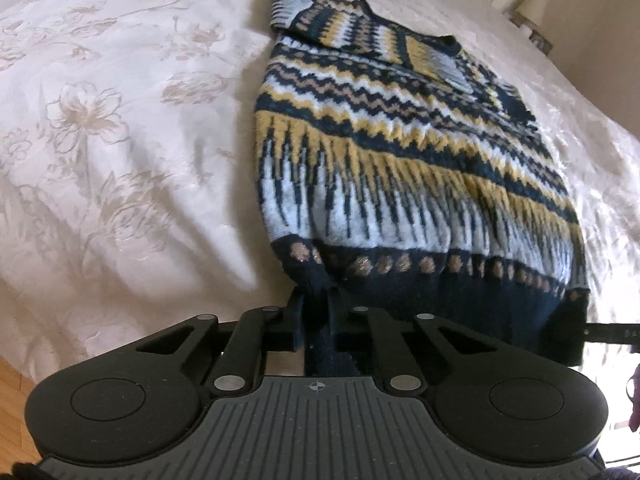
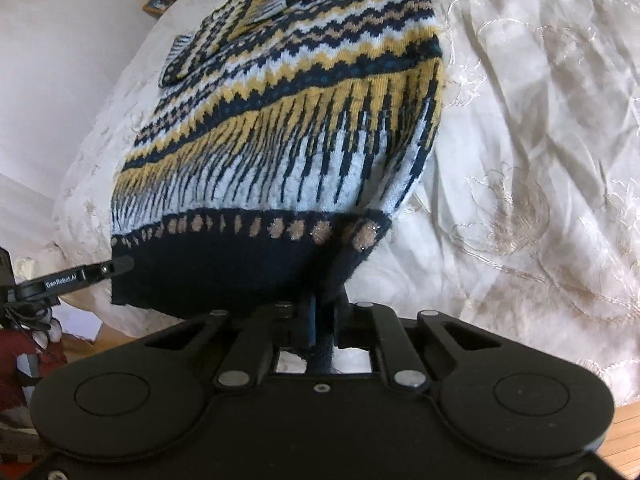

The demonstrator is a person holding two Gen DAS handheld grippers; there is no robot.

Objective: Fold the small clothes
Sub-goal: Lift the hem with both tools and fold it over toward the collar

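A knitted sweater (image 1: pixel 400 152) in navy, yellow, pale blue and tan zigzags lies lengthwise on the bed, its sleeves folded across the far end. My left gripper (image 1: pixel 316 312) is shut on the left corner of its navy hem. My right gripper (image 2: pixel 324 316) is shut on the right corner of the same hem, and the sweater (image 2: pixel 288 120) stretches away from it. The hem is lifted a little off the bed between the two grippers. The left gripper's finger (image 2: pixel 100 270) shows at the hem's other corner in the right wrist view.
A white bedspread (image 1: pixel 120 140) with embroidered flowers covers the bed and spreads wide on both sides (image 2: pixel 540 160). Wooden floor (image 1: pixel 12 384) shows below the bed's near edge. A bedside table with small items (image 2: pixel 160 2) stands by the wall at the far end.
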